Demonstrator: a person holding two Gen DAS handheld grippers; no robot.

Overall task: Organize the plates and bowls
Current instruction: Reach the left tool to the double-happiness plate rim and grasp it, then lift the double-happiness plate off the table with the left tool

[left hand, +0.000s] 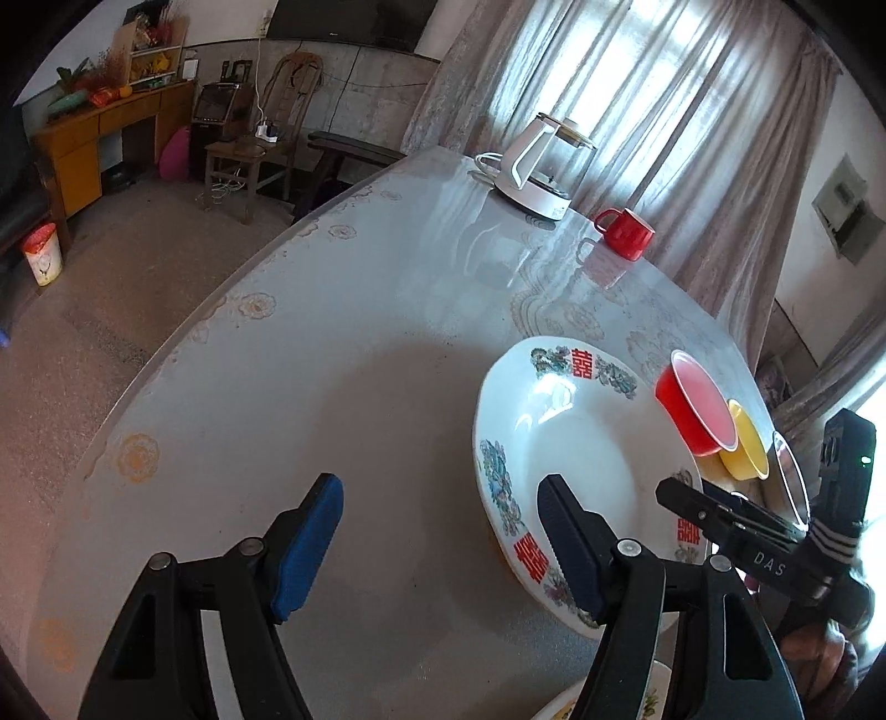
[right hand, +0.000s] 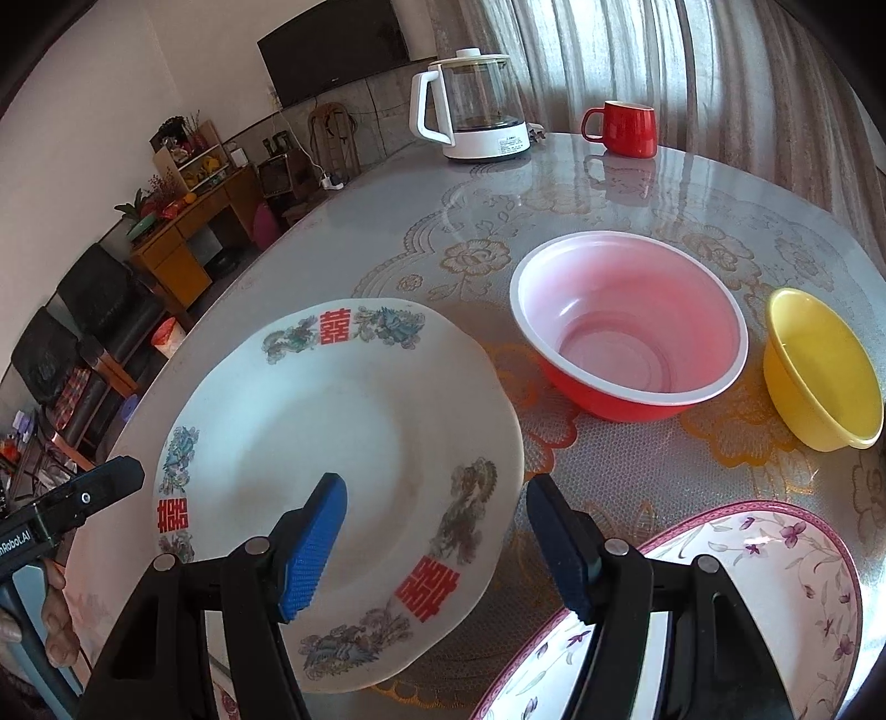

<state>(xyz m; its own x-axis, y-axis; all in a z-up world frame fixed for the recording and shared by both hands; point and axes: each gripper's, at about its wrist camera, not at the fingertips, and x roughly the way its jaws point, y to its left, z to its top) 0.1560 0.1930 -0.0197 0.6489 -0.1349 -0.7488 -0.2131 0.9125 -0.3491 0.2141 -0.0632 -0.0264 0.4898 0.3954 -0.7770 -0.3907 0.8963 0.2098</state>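
We see a glossy white plate (right hand: 343,443) with red double-happiness characters and a scalloped rim lying flat on the round table (right hand: 637,194), beside a round red bowl (right hand: 626,354), a yellow bowl (right hand: 819,371) and a floral pink-rimmed plate (right hand: 775,565). Our right gripper (right hand: 437,548) hangs wide open over the white plate's near rim, while our left gripper (left hand: 443,548) is equally wide, gripping nothing. Patterned lace under clear film covers the table, with a glass kettle (right hand: 476,105), red mug (right hand: 626,127) and curtains (right hand: 637,50) beyond.
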